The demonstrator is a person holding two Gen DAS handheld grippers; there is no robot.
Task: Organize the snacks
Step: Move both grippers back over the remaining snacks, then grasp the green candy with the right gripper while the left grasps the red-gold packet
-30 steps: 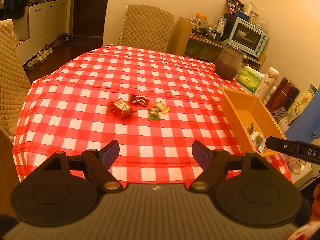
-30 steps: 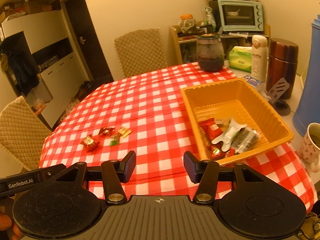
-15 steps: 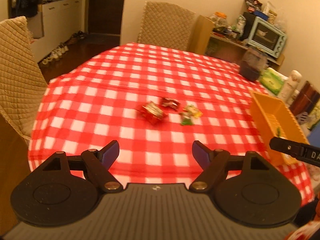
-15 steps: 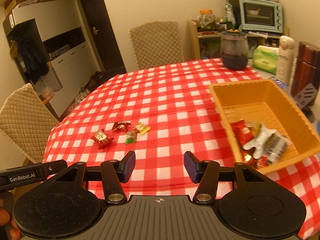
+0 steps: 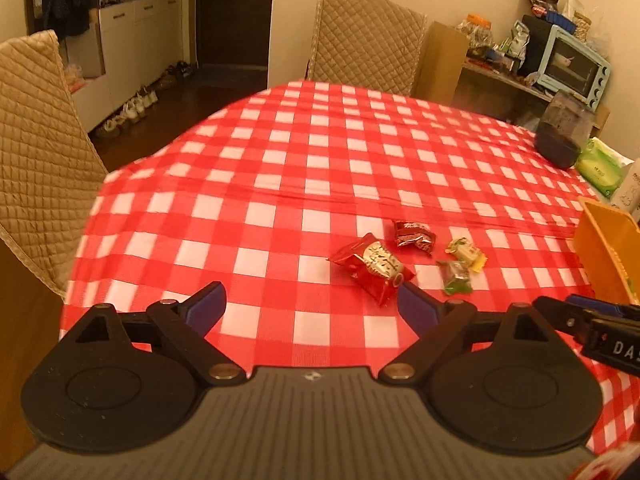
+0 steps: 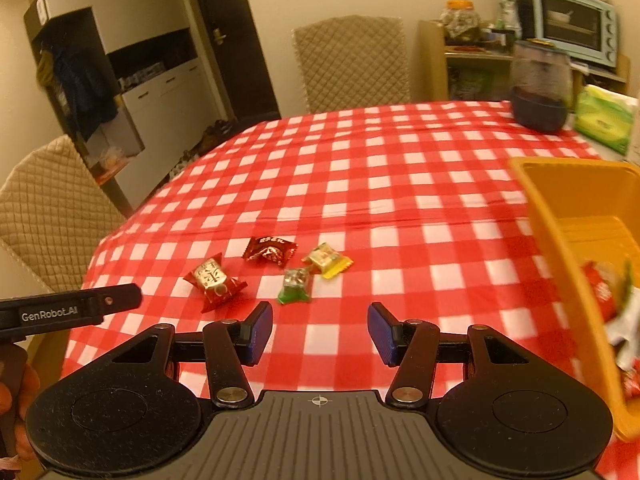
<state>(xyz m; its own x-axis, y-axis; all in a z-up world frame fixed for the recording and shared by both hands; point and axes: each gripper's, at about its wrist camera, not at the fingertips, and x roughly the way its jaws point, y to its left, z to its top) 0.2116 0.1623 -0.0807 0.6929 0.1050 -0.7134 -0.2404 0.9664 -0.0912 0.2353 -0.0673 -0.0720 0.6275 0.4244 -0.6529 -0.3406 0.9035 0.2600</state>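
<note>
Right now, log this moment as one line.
left gripper: opening, empty | right gripper: open, empty | four wrapped candies: on checked cloth | orange plastic basket: partly filled

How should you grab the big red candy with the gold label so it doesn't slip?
Probably best to pinch the big red candy across its puffy middle, coming down from above. It lies flat on the checked tablecloth, clear of the other sweets, and its crimped ends look thin and slippery. The left hand-held gripper is nearest, its jaws opening with nothing between them.
</note>
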